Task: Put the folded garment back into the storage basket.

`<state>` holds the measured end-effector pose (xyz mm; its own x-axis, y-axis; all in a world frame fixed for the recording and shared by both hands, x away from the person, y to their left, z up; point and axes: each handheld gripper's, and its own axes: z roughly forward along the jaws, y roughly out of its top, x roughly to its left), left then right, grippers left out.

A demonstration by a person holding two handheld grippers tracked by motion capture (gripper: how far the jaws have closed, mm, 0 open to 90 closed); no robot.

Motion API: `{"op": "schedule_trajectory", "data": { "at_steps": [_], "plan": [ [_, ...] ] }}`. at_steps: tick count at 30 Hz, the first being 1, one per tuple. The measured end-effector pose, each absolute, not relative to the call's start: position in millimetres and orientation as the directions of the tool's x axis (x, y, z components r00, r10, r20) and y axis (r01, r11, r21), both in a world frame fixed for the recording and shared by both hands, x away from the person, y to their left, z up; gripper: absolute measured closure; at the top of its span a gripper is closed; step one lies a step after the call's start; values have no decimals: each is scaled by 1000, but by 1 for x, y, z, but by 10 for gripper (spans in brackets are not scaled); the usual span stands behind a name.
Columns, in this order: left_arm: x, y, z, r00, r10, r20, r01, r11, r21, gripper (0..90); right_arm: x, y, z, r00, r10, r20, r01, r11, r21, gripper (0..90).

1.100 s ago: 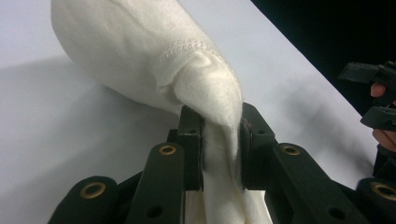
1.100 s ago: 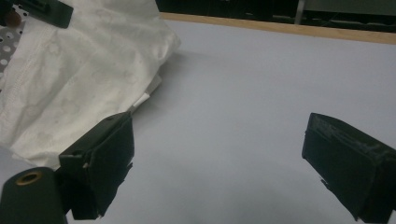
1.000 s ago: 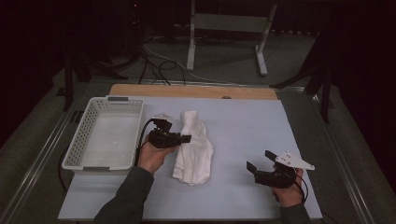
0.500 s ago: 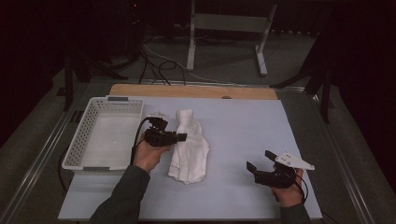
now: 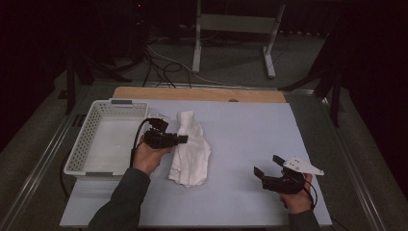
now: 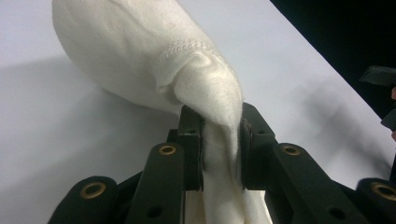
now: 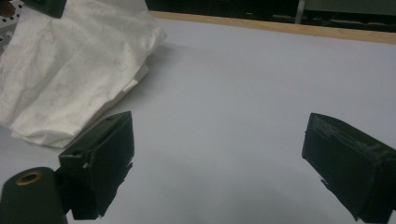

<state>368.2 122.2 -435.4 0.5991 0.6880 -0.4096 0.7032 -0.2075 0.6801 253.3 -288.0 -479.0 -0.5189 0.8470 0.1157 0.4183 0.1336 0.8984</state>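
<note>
The left gripper [image 5: 180, 140] pinches a fold of the white towel [image 5: 190, 151], which lies just right of the white basket [image 5: 86, 144], probably to lift it there; the right gripper [image 5: 269, 166], well right of the basket, waits spread

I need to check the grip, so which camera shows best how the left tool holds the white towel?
The left gripper view: the left tool is shut on a fold of the white towel. The high view shows the tool at the towel's left edge; the right gripper view shows the towel's crumpled near end.

Soft white cloth towel [image 5: 190, 151], matt
</note>
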Motion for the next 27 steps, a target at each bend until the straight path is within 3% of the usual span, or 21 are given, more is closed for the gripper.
{"op": "schedule_trajectory", "data": {
  "at_steps": [27],
  "plan": [
    [372, 138, -433, 576, 707, -409, 714, -191, 674, 749, 253, -288, -479, -518, 847, 117, 418, 132, 899, 94]
  ]
}}
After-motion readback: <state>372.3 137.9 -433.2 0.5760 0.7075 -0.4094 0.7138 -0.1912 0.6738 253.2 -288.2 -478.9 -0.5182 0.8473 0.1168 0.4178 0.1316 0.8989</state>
